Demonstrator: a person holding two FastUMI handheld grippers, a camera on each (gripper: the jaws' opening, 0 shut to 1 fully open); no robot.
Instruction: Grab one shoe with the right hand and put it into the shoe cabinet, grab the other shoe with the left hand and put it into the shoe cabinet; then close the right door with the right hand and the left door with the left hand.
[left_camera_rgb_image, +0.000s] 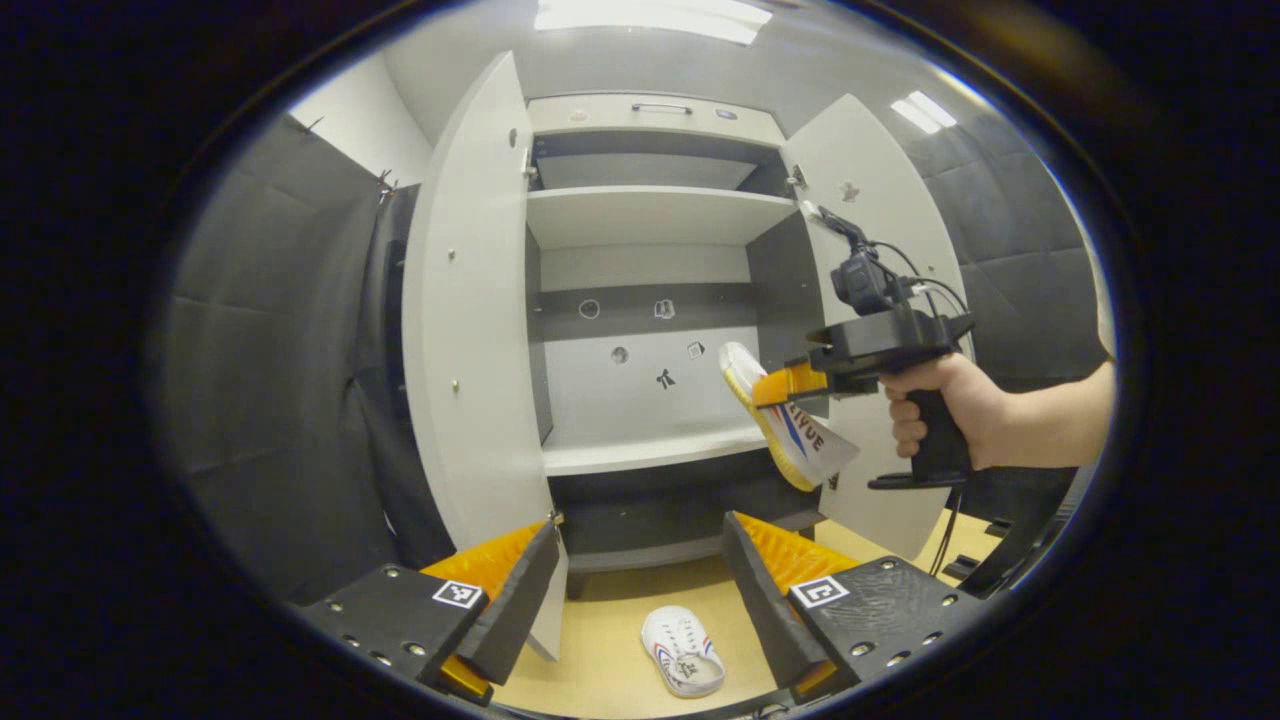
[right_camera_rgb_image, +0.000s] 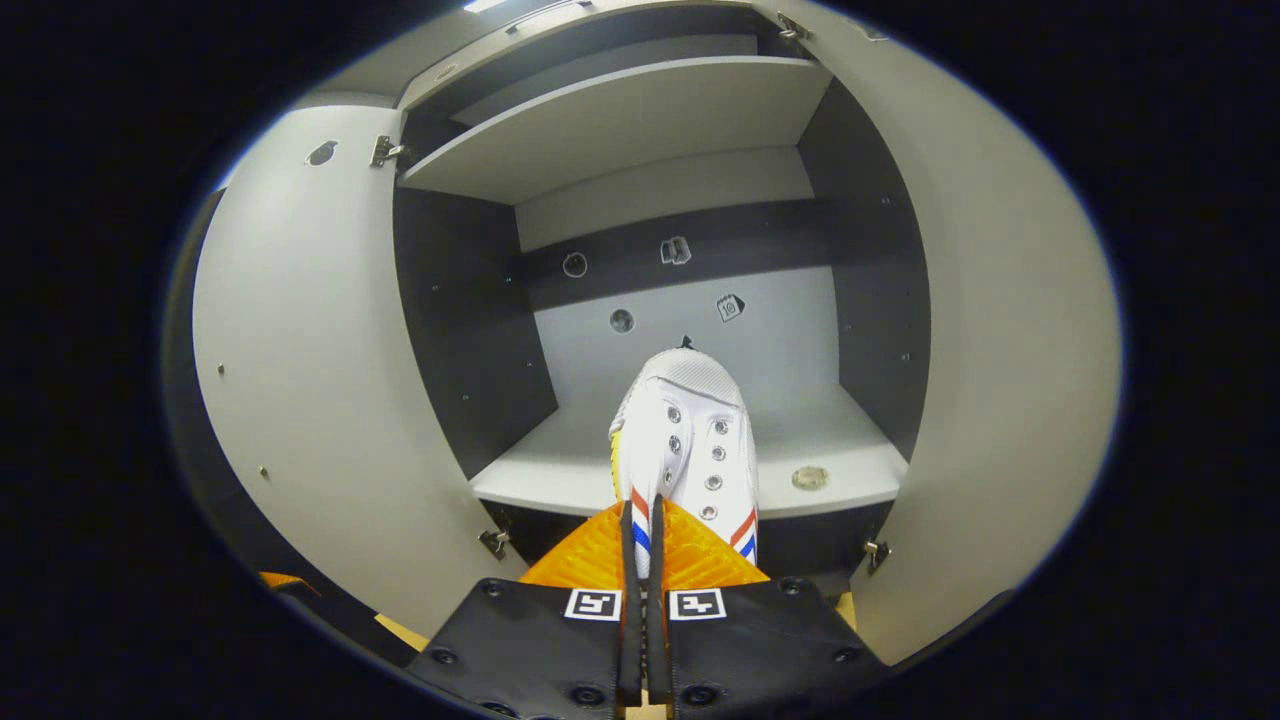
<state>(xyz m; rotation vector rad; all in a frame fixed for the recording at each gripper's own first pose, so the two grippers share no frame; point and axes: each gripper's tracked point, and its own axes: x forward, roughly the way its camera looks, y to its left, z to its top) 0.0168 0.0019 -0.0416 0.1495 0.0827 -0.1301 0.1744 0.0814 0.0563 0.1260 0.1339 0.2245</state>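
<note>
My left gripper (left_camera_rgb_image: 640, 600) hung spread and empty above the second shoe (left_camera_rgb_image: 683, 650), which lay on the floor before the cabinet (left_camera_rgb_image: 650, 215). My right gripper (right_camera_rgb_image: 640, 560) pinched the first shoe (right_camera_rgb_image: 690, 440) at the heel, toe aimed at the lower shelf (right_camera_rgb_image: 560, 470) but not yet set down. I judged nothing finished: both shoes and both open doors remained.

Pale wooden floor (left_camera_rgb_image: 610, 640), dark padded wall panels (left_camera_rgb_image: 270, 380), bright ceiling lights (left_camera_rgb_image: 650, 15)
</note>
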